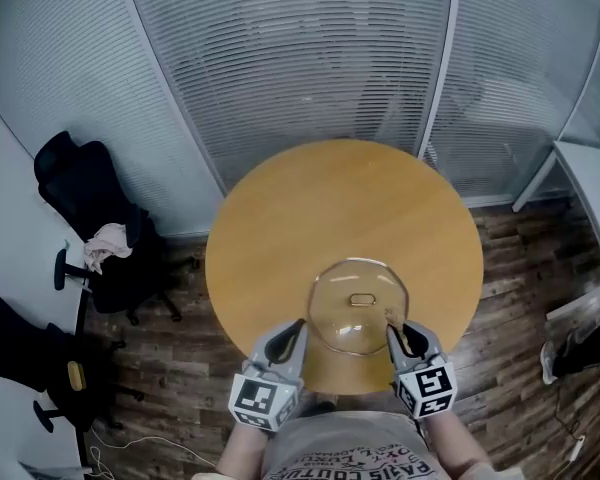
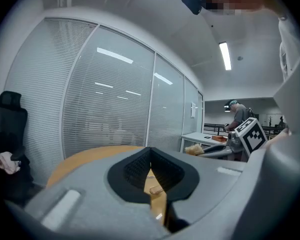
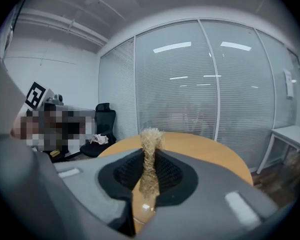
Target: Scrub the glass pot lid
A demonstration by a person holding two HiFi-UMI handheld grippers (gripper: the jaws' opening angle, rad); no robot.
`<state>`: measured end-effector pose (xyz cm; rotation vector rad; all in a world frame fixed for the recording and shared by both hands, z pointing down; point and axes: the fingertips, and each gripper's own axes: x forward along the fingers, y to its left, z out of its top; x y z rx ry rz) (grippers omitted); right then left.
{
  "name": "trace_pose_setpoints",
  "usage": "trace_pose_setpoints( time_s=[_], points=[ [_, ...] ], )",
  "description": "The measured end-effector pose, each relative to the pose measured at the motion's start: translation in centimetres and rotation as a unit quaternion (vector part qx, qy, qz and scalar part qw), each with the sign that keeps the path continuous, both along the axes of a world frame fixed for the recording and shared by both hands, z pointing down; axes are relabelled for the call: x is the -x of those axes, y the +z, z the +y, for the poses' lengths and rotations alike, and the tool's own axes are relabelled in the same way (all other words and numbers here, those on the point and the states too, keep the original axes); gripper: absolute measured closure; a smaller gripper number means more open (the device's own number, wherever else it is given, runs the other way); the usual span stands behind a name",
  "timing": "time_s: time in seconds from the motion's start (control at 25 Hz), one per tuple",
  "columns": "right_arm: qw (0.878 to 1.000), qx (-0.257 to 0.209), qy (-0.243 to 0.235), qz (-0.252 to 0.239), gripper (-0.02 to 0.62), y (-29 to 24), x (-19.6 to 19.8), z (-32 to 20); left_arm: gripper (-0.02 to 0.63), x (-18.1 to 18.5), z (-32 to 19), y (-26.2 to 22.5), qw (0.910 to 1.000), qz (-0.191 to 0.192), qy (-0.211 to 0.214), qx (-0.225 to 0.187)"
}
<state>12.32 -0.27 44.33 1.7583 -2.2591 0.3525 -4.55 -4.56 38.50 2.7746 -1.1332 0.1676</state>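
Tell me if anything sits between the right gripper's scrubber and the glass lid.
Nothing visible does. The right gripper, shut on the tan scrubber, sits at the right edge of the glass lid on the round table. The left gripper is by the lid's left edge, off that path.

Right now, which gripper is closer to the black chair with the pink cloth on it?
Left. The left gripper sits by the left rim of the glass lid, on the side toward the chair. The right gripper, clamping a scrubber, is across the lid, farther away.
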Motion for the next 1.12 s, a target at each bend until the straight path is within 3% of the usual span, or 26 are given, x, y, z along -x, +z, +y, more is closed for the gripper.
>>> trace_pose_setpoints(
  time_s=[0.28,0.8,1.12],
  points=[
    [0.999,0.028,-0.032,0.013,0.535,1.9,1.3,-4.0,0.6,1.9,-3.5,1.6,0.9995,-0.001,-0.023,0.019],
    [0.988,0.098,-0.109,0.04,0.534,8.2,-0.3,-9.7,0.598,1.0,-5.8,5.8,0.9951,0.001,-0.087,0.047],
    [0.972,0.162,-0.151,0.075,0.534,14.1,-1.4,-13.8,0.599,-0.2,-6.8,9.0,0.9908,-0.011,-0.11,0.079]
  ],
)
